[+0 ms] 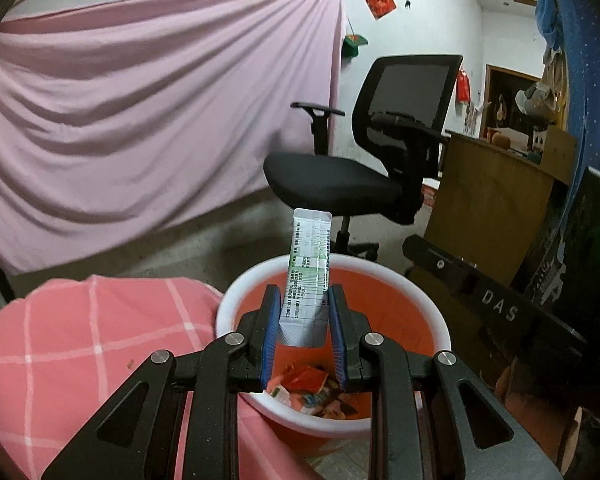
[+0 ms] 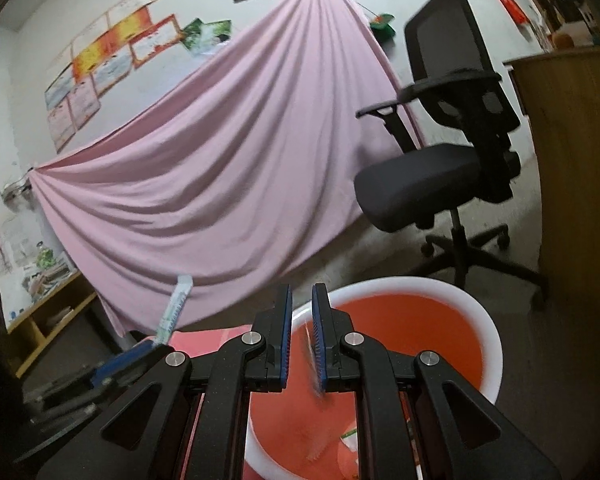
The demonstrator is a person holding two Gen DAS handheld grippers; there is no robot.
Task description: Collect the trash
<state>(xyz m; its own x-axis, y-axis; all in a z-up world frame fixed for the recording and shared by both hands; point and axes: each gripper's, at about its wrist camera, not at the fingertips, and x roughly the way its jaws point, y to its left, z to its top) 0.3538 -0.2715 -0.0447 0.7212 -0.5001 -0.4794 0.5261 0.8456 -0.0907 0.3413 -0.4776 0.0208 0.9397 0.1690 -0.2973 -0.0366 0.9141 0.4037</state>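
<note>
Left gripper (image 1: 304, 316): pads clamped on one long white-and-green sachet (image 1: 307, 272); sachet stands upright out of the fingers, top end well above the bucket rim.
Right gripper (image 2: 302, 334): fingers drawn close together; a thin blurred scrap (image 2: 315, 368) lies along the inner face of one pad, too smeared to tell what it is or whether it is held.
Bucket (image 1: 236, 300): one, white rim, orange inside, directly below both grippers; mouth open and unobstructed.
Trash in bucket (image 1: 312, 392): a heap of torn wrappers at the bottom; count cannot be told.
Bucket edges: pink checked cloth (image 1: 80, 332) touching the rim on the left; black bar lettered DAS (image 1: 496, 304) just beside it on the right.
Open room: bare floor (image 1: 204, 244) beyond the bucket up to the hung pink sheet (image 1: 140, 120).
Chair (image 1: 380, 168): one black office chair, behind the bucket, apart from it.
Wooden cabinet (image 1: 488, 204): one, right of the chair.
</note>
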